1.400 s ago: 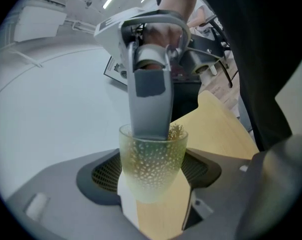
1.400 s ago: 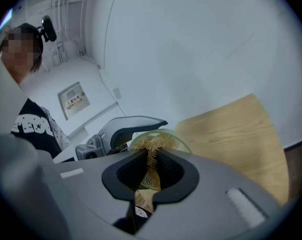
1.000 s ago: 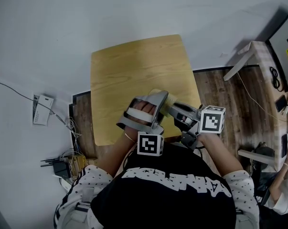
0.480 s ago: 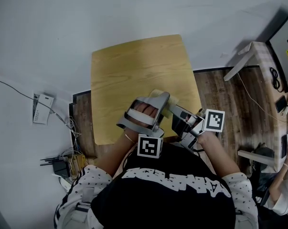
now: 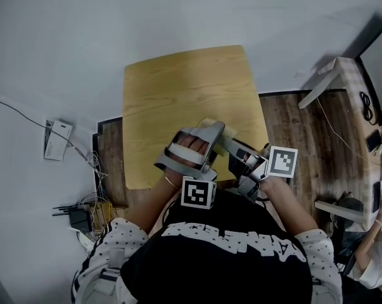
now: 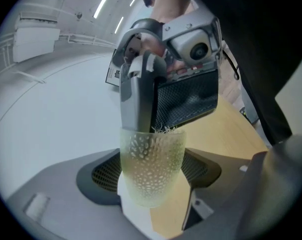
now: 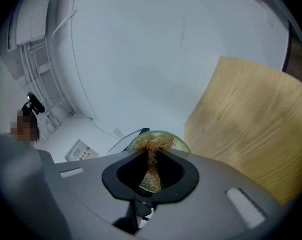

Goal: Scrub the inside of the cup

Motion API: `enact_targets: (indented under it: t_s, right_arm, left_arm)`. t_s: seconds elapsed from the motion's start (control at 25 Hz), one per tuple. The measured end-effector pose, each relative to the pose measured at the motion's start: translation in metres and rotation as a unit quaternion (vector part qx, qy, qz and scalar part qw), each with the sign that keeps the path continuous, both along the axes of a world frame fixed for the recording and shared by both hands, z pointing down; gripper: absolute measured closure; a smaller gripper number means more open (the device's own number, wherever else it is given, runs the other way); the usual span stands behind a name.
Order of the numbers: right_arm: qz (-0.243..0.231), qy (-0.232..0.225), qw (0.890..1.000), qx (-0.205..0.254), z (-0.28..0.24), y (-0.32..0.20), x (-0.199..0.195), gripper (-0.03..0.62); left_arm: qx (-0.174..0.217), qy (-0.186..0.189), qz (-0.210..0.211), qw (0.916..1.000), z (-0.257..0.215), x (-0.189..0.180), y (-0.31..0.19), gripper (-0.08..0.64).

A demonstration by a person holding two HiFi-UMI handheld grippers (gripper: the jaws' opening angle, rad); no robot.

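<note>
Only real change over the last second: your right gripper (image 7: 149, 183) rolls. Its marker cube (image 5: 281, 161) turns and slides a touch back toward you, while your left gripper (image 6: 149, 180) holds the same pose. I read that as a twist stroke, not a withdrawal

State now:
- left fingers are clamped on the cup (image 6: 152, 156), one on each side of its lower wall, with the mouth pointing away from the fingertips toward the right gripper. The cup is off the table (image 5: 184, 87), held above it
- right fingers are clenched on the scrubber (image 7: 151, 171), with the fibre tuft sticking out just past the fingertips
- the tuft sits in the cup mouth with the right fingertips right at the rim. Wisps show just over the rim in the left gripper view

For the task: scrubbing looks under way, but contact seems limited to the band near the rim. The frosted wall hides how deep the tuft reaches, so I wouldn't count the bottom as done. My call is to push the right fingertips further in toward the left fingers and twist there. Watch the grip too: the left fingers hold the cup low, so a side load at the rim could lever it out
</note>
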State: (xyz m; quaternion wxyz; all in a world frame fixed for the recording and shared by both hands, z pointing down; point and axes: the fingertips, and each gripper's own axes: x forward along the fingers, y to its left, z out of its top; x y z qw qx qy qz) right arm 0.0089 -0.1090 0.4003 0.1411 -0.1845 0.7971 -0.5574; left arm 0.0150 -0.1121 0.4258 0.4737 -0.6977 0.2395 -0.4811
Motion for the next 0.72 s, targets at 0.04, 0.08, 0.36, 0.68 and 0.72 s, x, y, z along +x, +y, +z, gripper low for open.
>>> enact_targets:
  t_s: [0.04,0.08,0.36,0.68,0.72]
  right_arm:
    - [-0.005,0.019,1.000,0.020,-0.004,0.001,-0.003,0.546]
    - [-0.010,0.036,0.999,0.036,-0.007,0.003,-0.006,0.546]
    - [-0.038,0.152,0.980,0.124,-0.002,0.010,-0.014,0.548]
    - [-0.079,0.268,0.936,0.215,0.006,0.012,-0.022,0.549]
    - [-0.085,0.280,0.929,0.225,0.007,0.013,-0.023,0.549]
  left_arm:
    - [-0.005,0.005,-0.003,1.0000,0.000,-0.001,0.001,0.192]
    - [-0.011,0.010,-0.006,0.9999,0.000,-0.002,0.001,0.192]
    - [-0.065,0.068,-0.020,0.9954,-0.005,0.002,0.006,0.192]
    - [-0.096,0.082,-0.031,0.9915,0.001,-0.001,0.004,0.192]
    - [-0.099,0.082,-0.032,0.9912,0.001,-0.001,0.005,0.192]
